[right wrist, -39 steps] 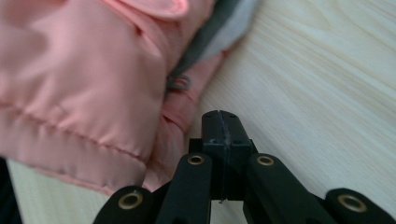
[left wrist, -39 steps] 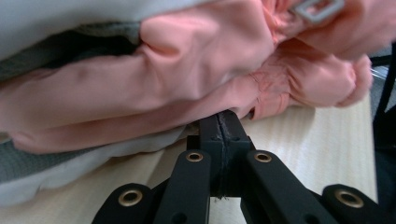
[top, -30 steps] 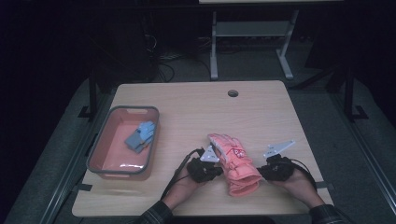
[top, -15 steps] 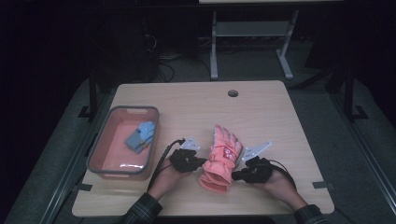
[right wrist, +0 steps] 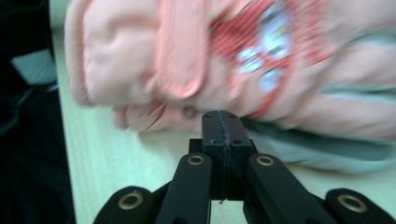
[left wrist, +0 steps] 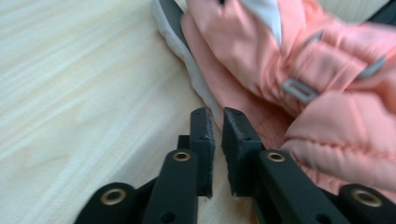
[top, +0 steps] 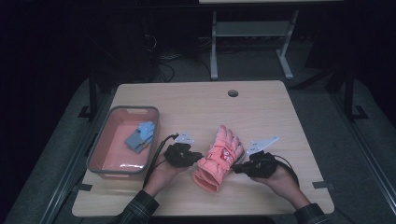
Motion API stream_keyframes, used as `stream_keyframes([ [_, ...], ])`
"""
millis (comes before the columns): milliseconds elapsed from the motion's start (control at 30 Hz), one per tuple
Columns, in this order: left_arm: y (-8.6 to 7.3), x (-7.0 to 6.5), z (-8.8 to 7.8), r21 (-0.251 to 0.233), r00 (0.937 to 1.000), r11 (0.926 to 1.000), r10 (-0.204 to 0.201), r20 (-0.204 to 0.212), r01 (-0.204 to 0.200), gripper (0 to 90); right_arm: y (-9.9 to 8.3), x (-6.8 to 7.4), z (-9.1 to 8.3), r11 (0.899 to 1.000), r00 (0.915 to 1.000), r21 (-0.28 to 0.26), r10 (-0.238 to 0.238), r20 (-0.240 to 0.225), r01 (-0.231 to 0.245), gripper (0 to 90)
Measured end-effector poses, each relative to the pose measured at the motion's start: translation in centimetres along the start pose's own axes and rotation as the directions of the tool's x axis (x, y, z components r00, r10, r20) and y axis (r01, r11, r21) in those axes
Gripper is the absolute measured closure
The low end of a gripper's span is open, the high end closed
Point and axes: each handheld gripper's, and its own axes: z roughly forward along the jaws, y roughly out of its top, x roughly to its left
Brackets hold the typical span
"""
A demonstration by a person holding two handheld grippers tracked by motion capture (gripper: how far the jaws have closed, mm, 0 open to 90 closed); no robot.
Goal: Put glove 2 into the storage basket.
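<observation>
A pink padded glove [top: 218, 158] lies on the wooden table [top: 196, 102], cuff toward the front edge, fingers pointing away. My left gripper [top: 198, 156] sits at its left side. In the left gripper view its jaws [left wrist: 218, 114] have just been opening and stand a narrow slit apart with nothing between them, right beside the glove [left wrist: 327, 70] at its grey-white edge. My right gripper [top: 236, 168] is at the glove's right side. Its jaws [right wrist: 221, 114] are pressed together, empty, with the glove [right wrist: 187, 60] just beyond the tips.
A salmon tray with a grey rim [top: 100, 142] stands at the left of the table and holds a blue glove [top: 141, 135]. A round cable hole [top: 232, 93] is near the far edge. The floor around the table is dark.
Both hands and the pink glove have shifted a little to the left. The left gripper's jaws have parted slightly.
</observation>
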Motion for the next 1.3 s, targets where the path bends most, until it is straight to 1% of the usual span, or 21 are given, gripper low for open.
stream_keyframes([
  [33, 0.2, 0.0, -0.2, 0.003, 1.0000, 1.0000, 0.006, -0.005, -0.006, 75.9, 0.2, -0.2, -0.4, 1.000, 0.9999, -0.013, 0.006, 0.015, -0.006, 89.9],
  [167, 1.2, 0.2, -0.9, -0.011, 0.9996, 0.9999, -0.001, -0.026, 0.000, 62.8, 1.3, -1.1, -1.3, 0.998, 0.9984, -0.065, 0.021, 0.053, -0.017, 89.9],
  [200, 1.5, 0.2, -1.1, -0.014, 0.9994, 0.9999, -0.002, -0.033, 0.002, 59.9, 1.6, -1.2, -1.4, 0.997, 0.9981, -0.075, 0.021, 0.058, -0.017, 89.9],
  [333, 2.5, 0.5, -1.8, -0.029, 0.9996, 0.9996, 0.000, -0.029, -0.001, 51.5, 2.8, -1.8, -1.2, 0.994, 0.9970, -0.106, 0.028, 0.072, -0.020, 89.9],
  [400, 3.0, 0.7, -2.2, -0.044, 0.9999, 0.9990, -0.010, -0.012, 0.009, 46.6, 3.2, -2.1, -0.8, 0.994, 0.9969, -0.107, 0.029, 0.073, -0.021, 89.9],
  [433, 3.0, 0.7, -2.2, -0.044, 0.9999, 0.9990, -0.010, -0.012, 0.009, 41.9, 3.2, -2.1, -0.8, 0.994, 0.9969, -0.107, 0.029, 0.073, -0.021, 89.9],
  [467, 3.2, 0.8, -2.4, -0.050, 0.9999, 0.9987, -0.010, -0.005, 0.010, 40.1, 3.3, -2.3, -0.1, 0.996, 0.9960, -0.085, 0.036, 0.081, -0.029, 89.9],
  [500, 3.2, 0.8, -2.4, -0.050, 0.9999, 0.9987, -0.010, -0.005, 0.010, 38.6, 3.3, -2.3, -0.1, 0.996, 0.9960, -0.085, 0.036, 0.081, -0.029, 89.9],
  [533, 3.4, 0.8, -2.5, -0.055, 0.9998, 0.9984, -0.012, 0.015, 0.013, 38.6, 3.3, -2.4, 0.2, 0.996, 0.9960, -0.080, 0.034, 0.083, -0.027, 89.9],
  [633, 3.9, 0.5, -2.5, -0.054, 0.9996, 0.9986, 0.000, 0.030, 0.002, 30.9, 2.8, -2.7, 1.3, 0.998, 0.9953, -0.042, 0.040, 0.088, -0.036, 90.0],
  [700, 4.2, 0.3, -2.3, -0.050, 0.9993, 0.9988, 0.004, 0.038, -0.002, 26.8, 2.6, -2.7, 1.8, 0.999, 0.9949, -0.016, 0.034, 0.095, -0.032, 90.0],
  [800, 4.9, 0.0, -1.5, -0.039, 0.9982, 0.9990, 0.023, 0.056, -0.021, 22.8, 2.4, -2.6, 2.5, 0.999, 0.9946, 0.008, 0.034, 0.098, -0.035, 90.0],
  [833, 4.9, 0.0, -1.5, -0.039, 0.9982, 0.9990, 0.023, 0.056, -0.021, 21.8, 2.3, -2.7, 2.6, 0.999, 0.9947, 0.005, 0.032, 0.097, -0.033, 90.0],
  [867, 5.2, -0.3, -0.9, -0.026, 0.9979, 0.9994, 0.024, 0.060, -0.023, 20.3, 2.3, -2.7, 2.7, 0.999, 0.9947, 0.007, 0.031, 0.098, -0.032, 90.0],
  [967, 5.7, -0.5, 0.1, -0.004, 0.9970, 0.9996, 0.027, 0.073, -0.027, 17.6, 2.2, -2.7, 2.9, 0.999, 0.9948, 0.015, 0.028, 0.098, -0.029, 90.0],
  [1067, 6.0, -0.7, 1.2, 0.017, 0.9965, 0.9996, 0.023, 0.080, -0.025, 15.5, 2.2, -2.5, 3.3, 0.999, 0.9938, 0.028, 0.020, 0.109, -0.023, 90.0],
  [1100, 6.0, -0.7, 1.2, 0.017, 0.9965, 0.9996, 0.023, 0.080, -0.025, 15.2, 2.2, -2.5, 3.4, 0.999, 0.9932, 0.033, 0.015, 0.116, -0.019, 90.0],
  [1167, 5.9, -0.6, 2.4, 0.051, 0.9957, 0.9985, 0.016, 0.092, -0.021, 14.1, 2.2, -2.4, 3.5, 0.999, 0.9926, 0.041, 0.004, 0.121, -0.009, 90.0],
  [1200, 5.8, -0.5, 2.7, 0.058, 0.9953, 0.9982, 0.010, 0.096, -0.015, 13.9, 2.2, -2.3, 3.6, 0.999, 0.9924, 0.044, 0.007, 0.123, -0.012, 90.0],
  [1233, 5.8, -0.4, 3.1, 0.060, 0.9947, 0.9981, 0.004, 0.102, -0.010, 13.9, 2.2, -2.3, 3.7, 0.999, 0.9919, 0.045, -0.003, 0.127, -0.003, 90.0],
  [1300, 5.6, -0.4, 3.7, 0.081, 0.9939, 0.9967, 0.000, 0.110, -0.009, 13.8, 2.1, -2.3, 3.8, 0.999, 0.9915, 0.048, -0.005, 0.130, -0.001, 90.0],
])
